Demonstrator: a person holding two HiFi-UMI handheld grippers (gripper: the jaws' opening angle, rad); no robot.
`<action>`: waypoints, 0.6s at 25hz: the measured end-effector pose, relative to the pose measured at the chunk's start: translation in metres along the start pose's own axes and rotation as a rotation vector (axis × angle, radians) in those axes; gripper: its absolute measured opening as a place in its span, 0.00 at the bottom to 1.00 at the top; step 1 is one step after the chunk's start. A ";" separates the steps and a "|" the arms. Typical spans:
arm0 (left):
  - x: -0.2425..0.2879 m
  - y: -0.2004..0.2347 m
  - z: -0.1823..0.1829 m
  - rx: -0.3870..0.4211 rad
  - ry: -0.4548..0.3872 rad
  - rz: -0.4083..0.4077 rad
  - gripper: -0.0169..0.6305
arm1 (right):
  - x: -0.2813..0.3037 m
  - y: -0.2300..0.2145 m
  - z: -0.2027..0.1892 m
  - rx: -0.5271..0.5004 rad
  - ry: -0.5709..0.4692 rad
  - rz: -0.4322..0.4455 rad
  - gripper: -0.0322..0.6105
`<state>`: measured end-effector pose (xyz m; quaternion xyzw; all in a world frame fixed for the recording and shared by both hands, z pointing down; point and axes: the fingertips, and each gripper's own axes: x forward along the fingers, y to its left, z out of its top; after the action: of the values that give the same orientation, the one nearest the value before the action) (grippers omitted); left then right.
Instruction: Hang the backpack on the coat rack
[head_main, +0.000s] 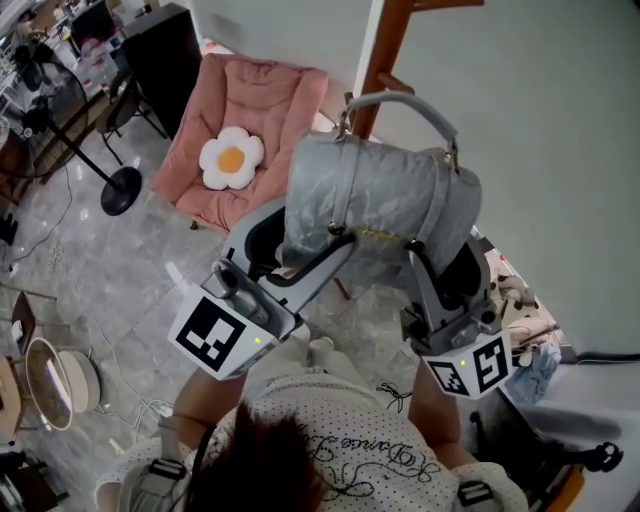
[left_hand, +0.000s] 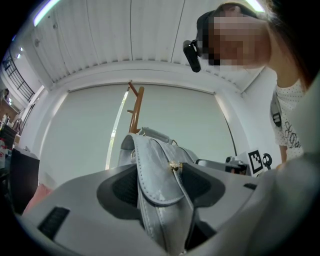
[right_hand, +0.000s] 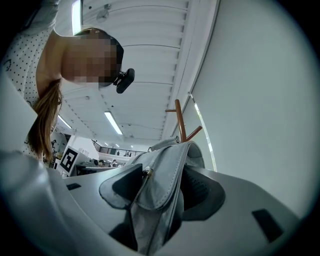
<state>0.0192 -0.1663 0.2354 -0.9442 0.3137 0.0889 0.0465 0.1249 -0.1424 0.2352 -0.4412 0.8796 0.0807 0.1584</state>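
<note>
A grey leather backpack (head_main: 380, 200) hangs in the air in front of me, its top handle (head_main: 400, 105) arching up close to the brown wooden coat rack (head_main: 385, 55). My left gripper (head_main: 300, 255) is shut on the backpack's left side strap (left_hand: 155, 185). My right gripper (head_main: 425, 260) is shut on its right side strap (right_hand: 160, 185). In both gripper views the grey strap fills the gap between the jaws. The rack's pegs (right_hand: 181, 122) rise just beyond the bag; the rack pole (left_hand: 135, 110) also shows in the left gripper view.
A pink folding chair (head_main: 245, 130) with a flower cushion (head_main: 231, 158) stands at the left of the rack. A black fan stand (head_main: 118, 185) is on the marble floor farther left. A white wall (head_main: 540, 150) runs along the right.
</note>
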 end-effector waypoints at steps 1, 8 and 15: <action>0.001 0.003 -0.001 -0.001 0.000 -0.005 0.42 | 0.002 -0.001 -0.001 -0.002 -0.001 -0.007 0.43; 0.020 0.023 0.005 0.006 -0.007 -0.060 0.42 | 0.020 -0.014 0.001 -0.024 -0.017 -0.056 0.43; 0.031 0.024 -0.006 -0.001 0.011 -0.084 0.42 | 0.018 -0.026 -0.007 -0.014 -0.002 -0.088 0.43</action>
<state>0.0298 -0.2043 0.2344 -0.9570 0.2739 0.0820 0.0481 0.1339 -0.1738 0.2357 -0.4804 0.8587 0.0803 0.1593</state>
